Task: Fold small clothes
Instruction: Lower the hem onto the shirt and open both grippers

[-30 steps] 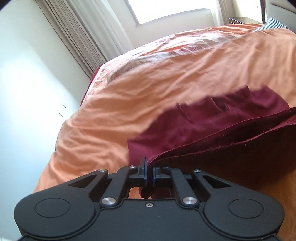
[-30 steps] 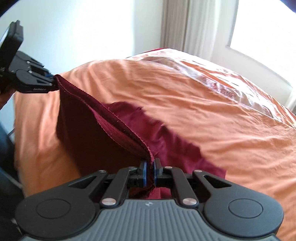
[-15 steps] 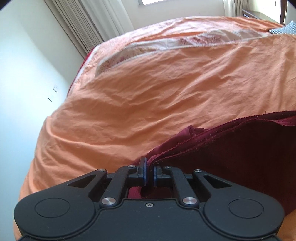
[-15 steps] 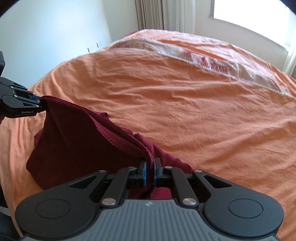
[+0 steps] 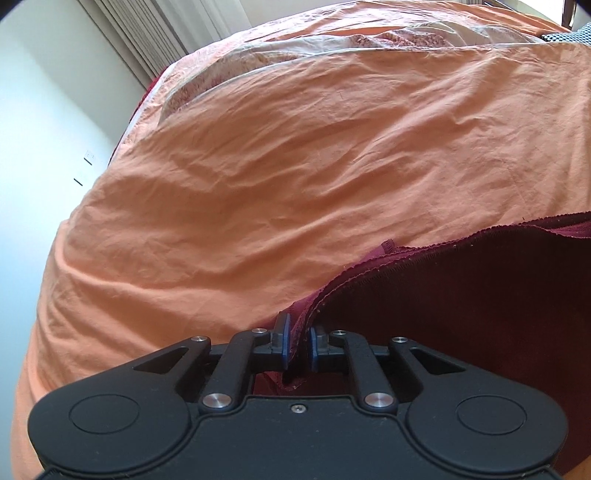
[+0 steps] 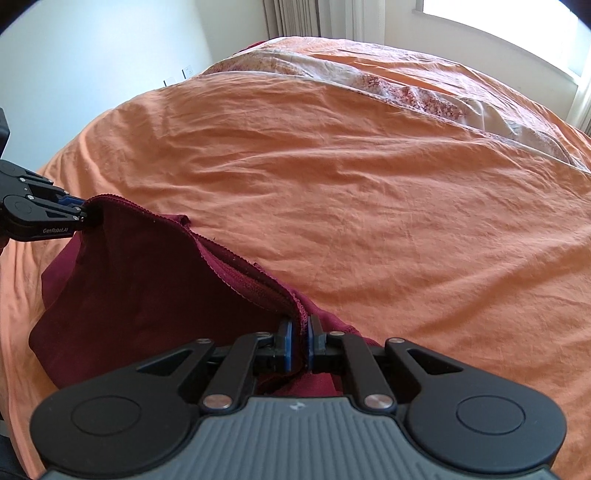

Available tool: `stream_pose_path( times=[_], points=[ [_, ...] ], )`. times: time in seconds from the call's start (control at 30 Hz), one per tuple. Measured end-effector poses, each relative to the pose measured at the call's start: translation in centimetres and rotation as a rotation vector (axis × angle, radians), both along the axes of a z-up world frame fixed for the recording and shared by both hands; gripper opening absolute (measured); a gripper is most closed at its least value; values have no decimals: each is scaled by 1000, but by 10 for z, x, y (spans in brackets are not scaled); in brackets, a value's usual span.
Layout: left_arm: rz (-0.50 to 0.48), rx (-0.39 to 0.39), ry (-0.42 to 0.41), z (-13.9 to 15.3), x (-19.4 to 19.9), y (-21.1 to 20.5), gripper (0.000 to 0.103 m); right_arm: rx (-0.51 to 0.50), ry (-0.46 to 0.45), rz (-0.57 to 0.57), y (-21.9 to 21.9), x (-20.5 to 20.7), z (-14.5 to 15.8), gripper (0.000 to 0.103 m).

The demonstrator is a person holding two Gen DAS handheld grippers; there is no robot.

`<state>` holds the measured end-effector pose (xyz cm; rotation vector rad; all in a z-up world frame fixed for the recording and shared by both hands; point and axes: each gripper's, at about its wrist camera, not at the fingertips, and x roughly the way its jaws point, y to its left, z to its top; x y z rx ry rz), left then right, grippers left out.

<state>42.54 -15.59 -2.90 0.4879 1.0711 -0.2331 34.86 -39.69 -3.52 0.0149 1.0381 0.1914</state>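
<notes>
A dark red garment lies folded on the orange bedsheet, its hemmed top edge stretched between my two grippers. My left gripper has its jaws slightly parted with the garment's corner still lying between them. It also shows in the right wrist view at the far left, at the garment's other corner. My right gripper is shut on the near corner of the hem, low over the bed.
The bed fills both views, with a patterned pillow strip toward the head. A white wall and curtains stand to the left. A bright window is behind the bed.
Both grippers came down toward the bed with the garment, laying its hanging half over the lower half. The left jaws have parted slightly.
</notes>
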Motion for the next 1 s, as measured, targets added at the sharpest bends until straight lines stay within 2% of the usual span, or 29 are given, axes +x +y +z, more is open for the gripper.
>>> stream_pose_path(
  times=[0.5,0.6,0.67,0.7,0.73,0.77,0.8,0.83,0.87,0.93,1.0],
  points=[
    [9,-1,18,-15,11,-1,12,6,8,-5,-4,6,-12,9],
    [11,4,19,-17,13,-2,12,3,-1,-18,-4,7,-18,13],
    [14,7,16,-19,13,-2,15,-8,-10,-34,-3,6,-21,19],
    [17,8,13,-20,14,-3,16,-14,-16,-42,-3,6,-23,29],
    [19,4,10,-22,14,-3,22,-17,-20,-48,-2,6,-24,43],
    [25,2,6,-23,14,-2,35,-15,-26,-55,-2,4,-25,51],
    [33,-1,2,-24,15,-2,42,-8,-33,-58,-3,3,-24,62],
    [44,-7,-4,-23,15,-1,56,-2,-42,-60,-3,1,-23,66],
    [52,-21,-10,-22,15,1,66,2,-52,-59,-3,-2,-21,68],
    [56,-53,-12,-18,14,4,73,-14,-73,-51,-1,-8,-18,86],
    [59,-64,-27,-13,10,7,82,-38,-95,-45,3,-14,-16,91]
  ],
)
